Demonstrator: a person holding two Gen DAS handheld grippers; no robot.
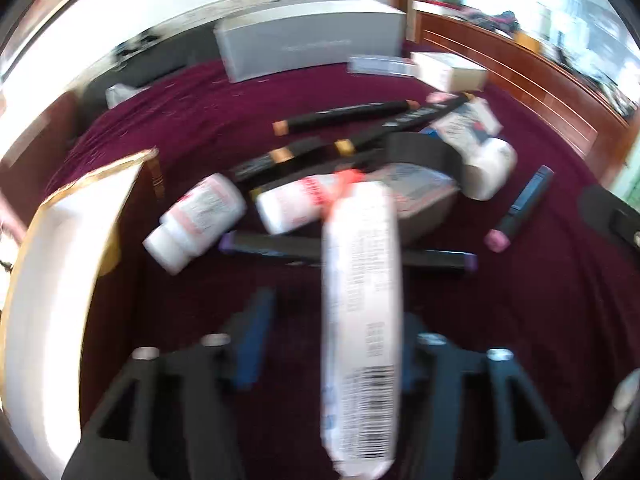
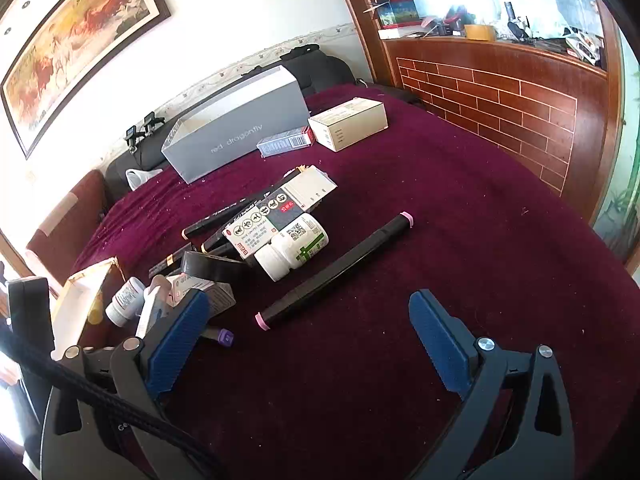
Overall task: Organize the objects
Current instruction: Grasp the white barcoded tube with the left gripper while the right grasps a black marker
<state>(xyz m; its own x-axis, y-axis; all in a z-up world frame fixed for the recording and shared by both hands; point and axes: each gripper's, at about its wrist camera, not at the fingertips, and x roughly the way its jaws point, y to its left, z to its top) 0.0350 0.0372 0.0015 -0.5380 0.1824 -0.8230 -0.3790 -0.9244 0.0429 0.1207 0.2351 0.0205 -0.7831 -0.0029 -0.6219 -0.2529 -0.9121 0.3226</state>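
Left gripper [image 1: 332, 344]: holds a long white packet [image 1: 362, 320] with a barcode, lengthwise at frame centre; the shot is motion-blurred, so the contact with the pads is not sharp.

Right gripper [image 2: 320, 340]: jaws spread wide, nothing between them, low over the maroon cloth [image 2: 460, 208].

Pile, centre of left view:
- 2 white bottles with red labels [image 1: 196, 220] [image 1: 296, 204], lying on their sides.
- Purple-capped marker [image 1: 280, 246], passing behind the packet.
- 3 black markers with orange bands [image 1: 344, 114], upper centre.
- Pink-capped marker [image 2: 334, 266], centre of right view, lying apart from the pile, diagonal.
- White bottle with green label [image 2: 294, 246], on its side, touching a printed carton [image 2: 272, 220].

Containers:
- Grey box [image 2: 236, 128], open top, upper centre, far edge of cloth.
- White box with gold rim [image 1: 52, 280], left edge.
- Cream carton [image 2: 348, 122], just right of the grey box, with a small flat pack [image 2: 286, 142] between them.
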